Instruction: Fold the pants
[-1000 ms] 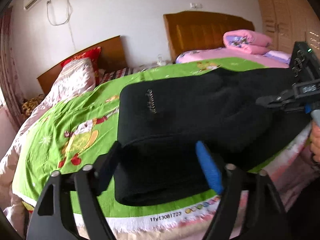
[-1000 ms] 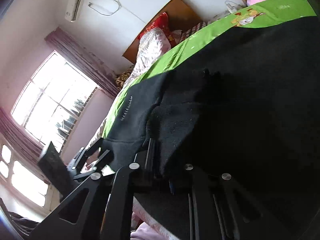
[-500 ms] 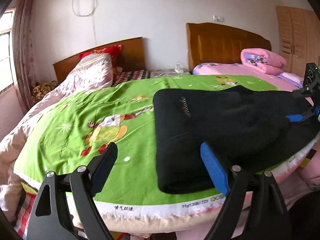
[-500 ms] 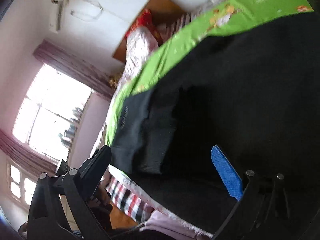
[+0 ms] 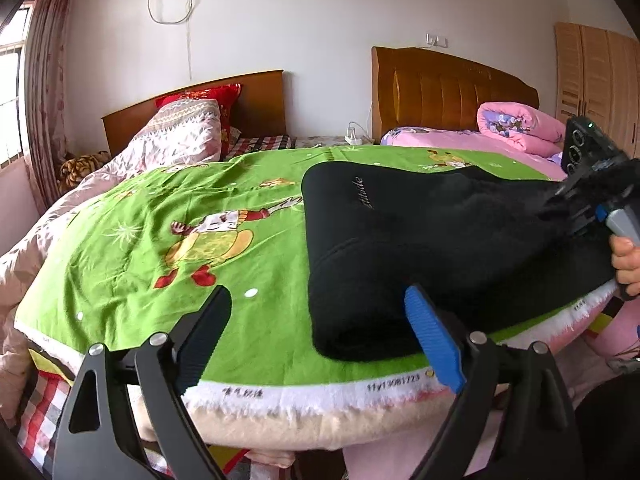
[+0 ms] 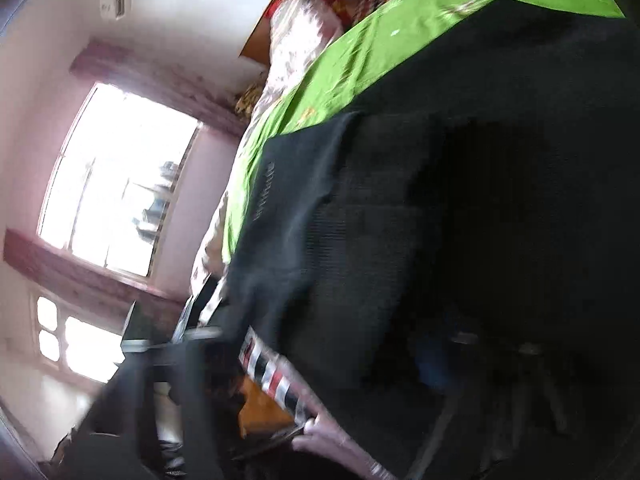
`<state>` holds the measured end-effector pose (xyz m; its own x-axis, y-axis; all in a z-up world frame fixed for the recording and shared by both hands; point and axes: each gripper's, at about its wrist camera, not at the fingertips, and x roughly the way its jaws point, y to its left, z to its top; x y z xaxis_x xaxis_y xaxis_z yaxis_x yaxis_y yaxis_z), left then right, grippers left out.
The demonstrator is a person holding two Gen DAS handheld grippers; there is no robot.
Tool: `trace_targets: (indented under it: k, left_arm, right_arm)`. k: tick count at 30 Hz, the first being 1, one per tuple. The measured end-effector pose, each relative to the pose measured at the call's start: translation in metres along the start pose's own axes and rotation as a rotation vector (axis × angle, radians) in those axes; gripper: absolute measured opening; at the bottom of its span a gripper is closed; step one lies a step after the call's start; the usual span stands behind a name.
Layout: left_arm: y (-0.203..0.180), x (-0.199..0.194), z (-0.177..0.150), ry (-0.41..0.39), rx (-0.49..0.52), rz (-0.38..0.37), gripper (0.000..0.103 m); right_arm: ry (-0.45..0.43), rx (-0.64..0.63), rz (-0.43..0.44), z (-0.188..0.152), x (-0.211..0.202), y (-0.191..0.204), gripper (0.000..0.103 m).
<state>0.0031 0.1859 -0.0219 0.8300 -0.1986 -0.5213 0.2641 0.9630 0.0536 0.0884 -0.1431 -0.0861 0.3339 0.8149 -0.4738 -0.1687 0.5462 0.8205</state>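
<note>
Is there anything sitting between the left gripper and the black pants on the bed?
Nothing visible. The left gripper has empty, opening jaws at the near edge of the bed, and only bare green bedspread lies between it and the black pants, whose near folded end lies just beyond the blue finger.

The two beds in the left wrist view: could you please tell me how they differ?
The near bed has a green cartoon sheet with black pants lying on it; the far bed has pink bedding and no pants. The near headboard is plain and lower; the far headboard is taller and ribbed. Both headboards are brown wood and stand against the white wall.
</note>
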Motion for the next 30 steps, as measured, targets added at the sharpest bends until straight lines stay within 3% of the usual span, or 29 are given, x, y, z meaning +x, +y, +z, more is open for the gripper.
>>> trace_targets:
  k: [5,12,15,17,20,27,28,29,30]
  left_arm:
    - [-0.009,-0.009,-0.012,0.044,0.043,-0.001,0.089]
    - [-0.027,0.016,-0.008,0.083,0.037,-0.004,0.089]
    - [-0.027,0.033,-0.001,0.103,0.038,0.075,0.090]
    - [-0.016,0.035,0.005,0.099,-0.016,0.098,0.090]
    - [0.001,0.038,0.004,0.113,-0.073,0.169,0.091]
    - [0.007,0.041,-0.001,0.123,-0.092,0.142,0.091]
    - [0.006,0.041,-0.001,0.122,-0.084,0.147,0.091]
    - [0.006,0.041,0.000,0.121,-0.074,0.152,0.091]
    - [0.006,0.041,-0.001,0.120,-0.073,0.153,0.091]
  right_arm:
    - [-0.140,-0.047,0.005,-0.012,-0.018,0.007,0.029]
    - [-0.292,-0.170,-0.001,0.003,-0.047,0.058,0.021]
    - [-0.322,-0.211,-0.005,0.008,-0.056,0.074,0.020]
    - [-0.342,-0.249,-0.023,0.004,-0.059,0.080,0.020]
    - [-0.322,-0.221,-0.027,-0.003,-0.057,0.066,0.020]
    - [-0.216,-0.023,-0.032,-0.007,-0.042,0.002,0.022]
    - [-0.216,-0.018,-0.044,-0.008,-0.046,0.000,0.032]
    - [-0.212,-0.009,-0.052,-0.008,-0.050,-0.005,0.083]
    - [-0.220,0.005,-0.038,-0.009,-0.054,-0.010,0.098]
